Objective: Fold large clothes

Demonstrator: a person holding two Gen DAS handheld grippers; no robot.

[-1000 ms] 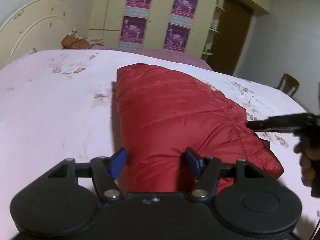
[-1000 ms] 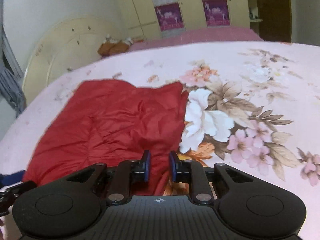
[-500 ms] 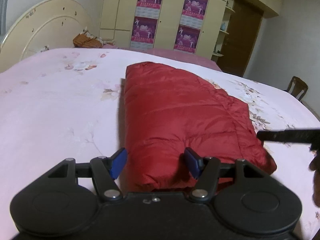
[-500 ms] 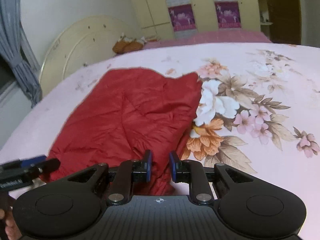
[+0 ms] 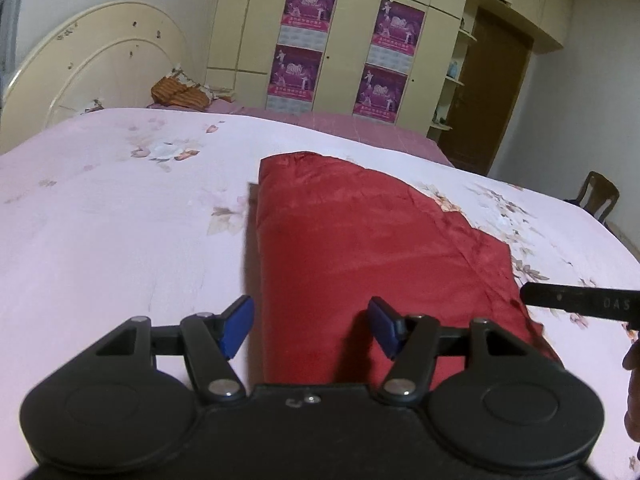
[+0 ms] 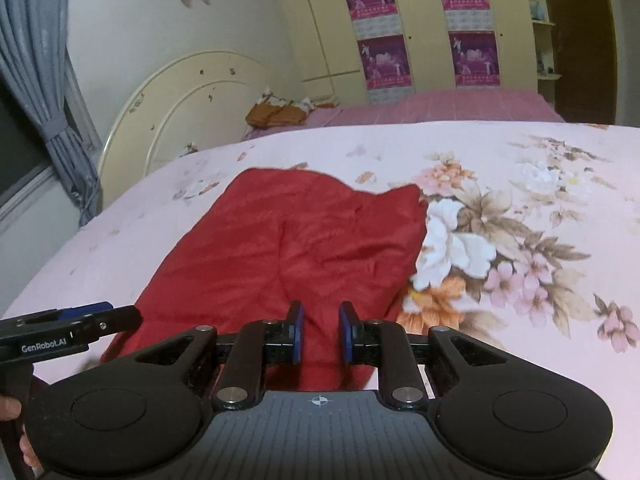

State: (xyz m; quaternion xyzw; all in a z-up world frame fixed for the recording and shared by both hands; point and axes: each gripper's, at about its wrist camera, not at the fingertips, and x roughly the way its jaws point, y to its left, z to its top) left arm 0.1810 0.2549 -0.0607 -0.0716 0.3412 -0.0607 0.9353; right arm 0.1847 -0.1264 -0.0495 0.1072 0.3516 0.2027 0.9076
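Now, left wrist view: the left gripper (image 5: 311, 326) hovers at the near end of the folded red garment (image 5: 360, 248) on the floral bedspread (image 5: 100, 240), fingers apart, nothing pinched.
Risk, left: closing from here could catch only the top layer and pull the fold open.
Change, left: the garment sits farther off than a second ago.
Right wrist view: the right gripper (image 6: 319, 334) has narrow-set fingers with a clear gap, gripping nothing.
Risk, right: dragging over the puffy cloth could rumple it.
Change, right: more bedspread shows; the left gripper now pokes in at near left.
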